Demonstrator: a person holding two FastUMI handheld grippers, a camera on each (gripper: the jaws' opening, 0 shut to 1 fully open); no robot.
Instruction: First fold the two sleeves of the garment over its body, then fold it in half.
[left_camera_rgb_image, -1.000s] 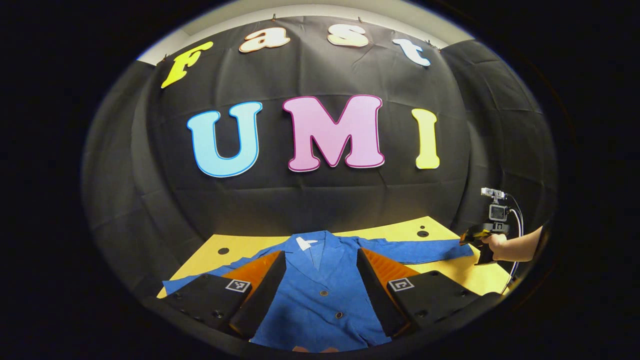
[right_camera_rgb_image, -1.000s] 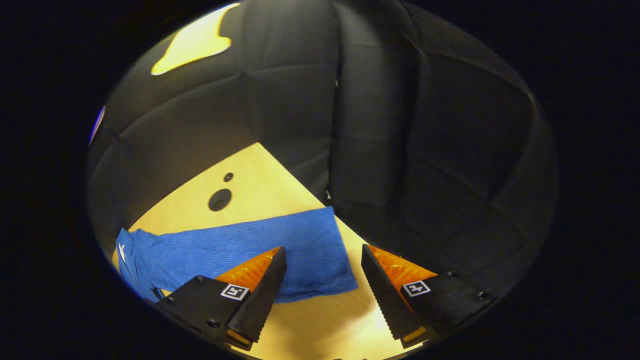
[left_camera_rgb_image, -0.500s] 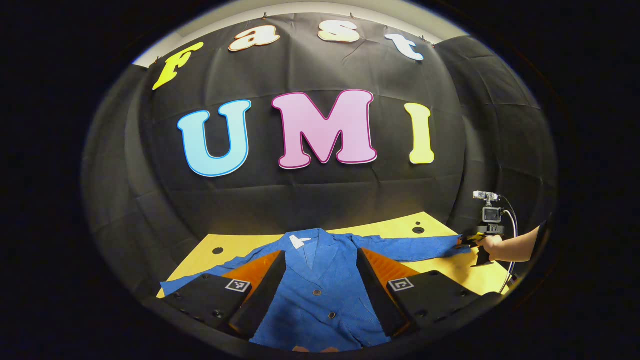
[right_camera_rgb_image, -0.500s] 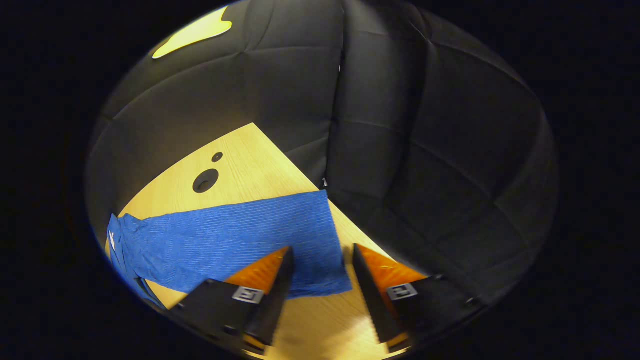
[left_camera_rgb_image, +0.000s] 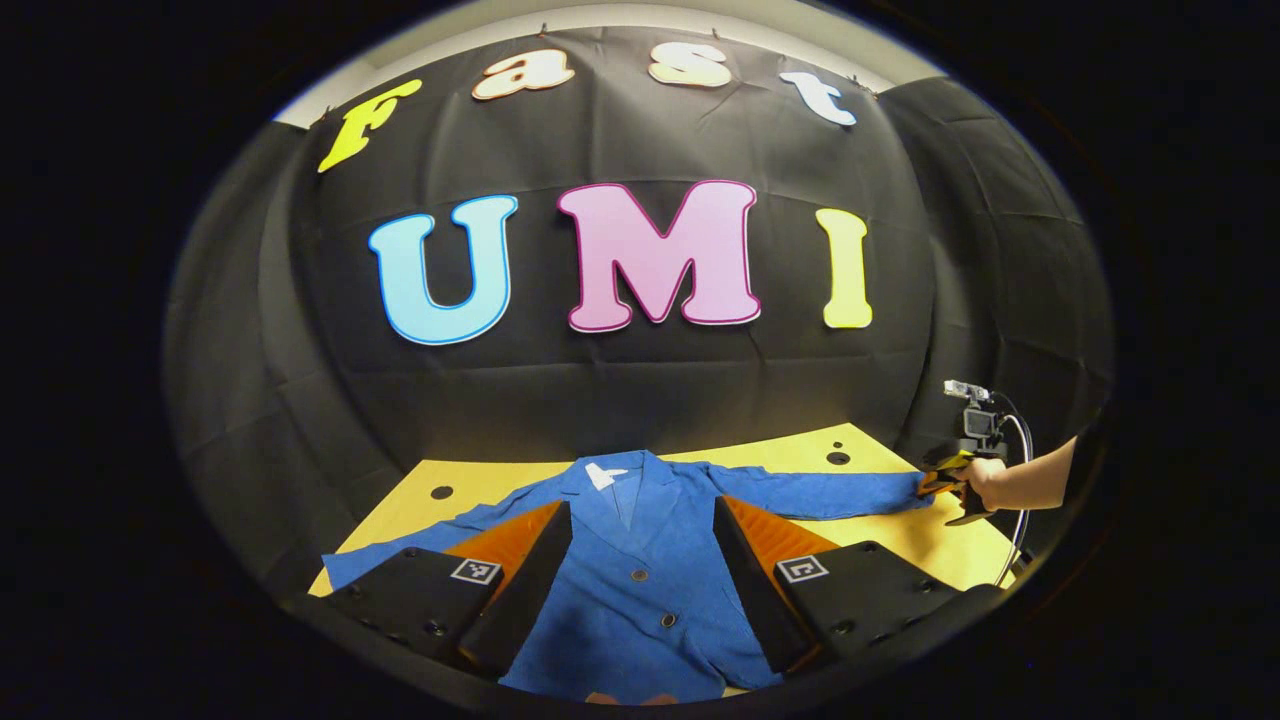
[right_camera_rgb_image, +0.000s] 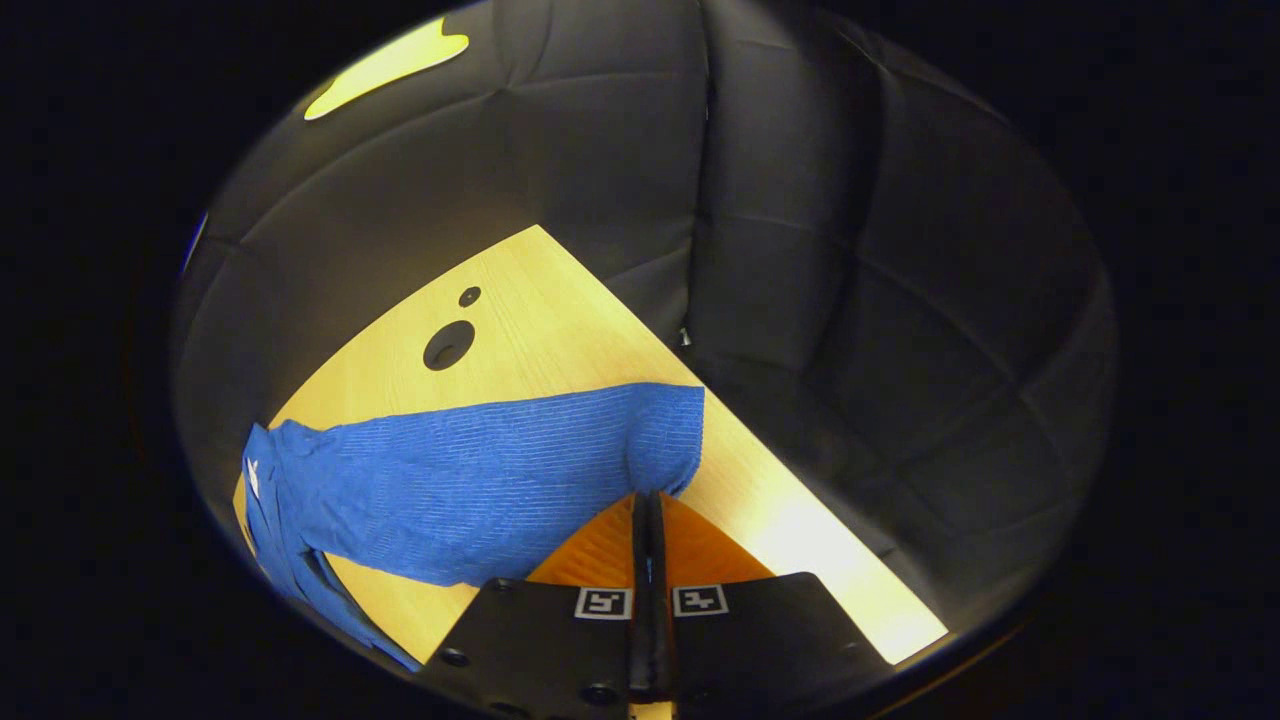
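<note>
A pale wooden table (left_camera_rgb_image: 900, 545) stands in front of the black cloth wall, with a few round holes near its far edge. Spread flat across it lies the blue jacket (left_camera_rgb_image: 650, 590), front side up, buttons running down the middle and a white tag at the collar. Both sleeves reach out to the sides, neither one folded over the body yet.

In the left gripper view, the left gripper (left_camera_rgb_image: 640, 570) hangs above the jacket's lower body with its fingers set wide apart, the button line showing in the gap between them. It holds nothing, and from this angle I'd guess it is clear of the cloth rather than touching it.

Far off to that view's right, a hand (left_camera_rgb_image: 985, 485) holds the right gripper (left_camera_rgb_image: 935, 487) at the end of the right sleeve (left_camera_rgb_image: 820, 492), close to the table's corner.

In the right gripper view, the right gripper (right_camera_rgb_image: 648, 505) has its fingers pressed together with only a thin line between them, pinching the near corner of the right sleeve's cuff (right_camera_rgb_image: 665, 440). The cloth puckers up where it is caught, while the sleeve's length still lies on the wood, running away to that view's left toward the jacket's body.
</note>
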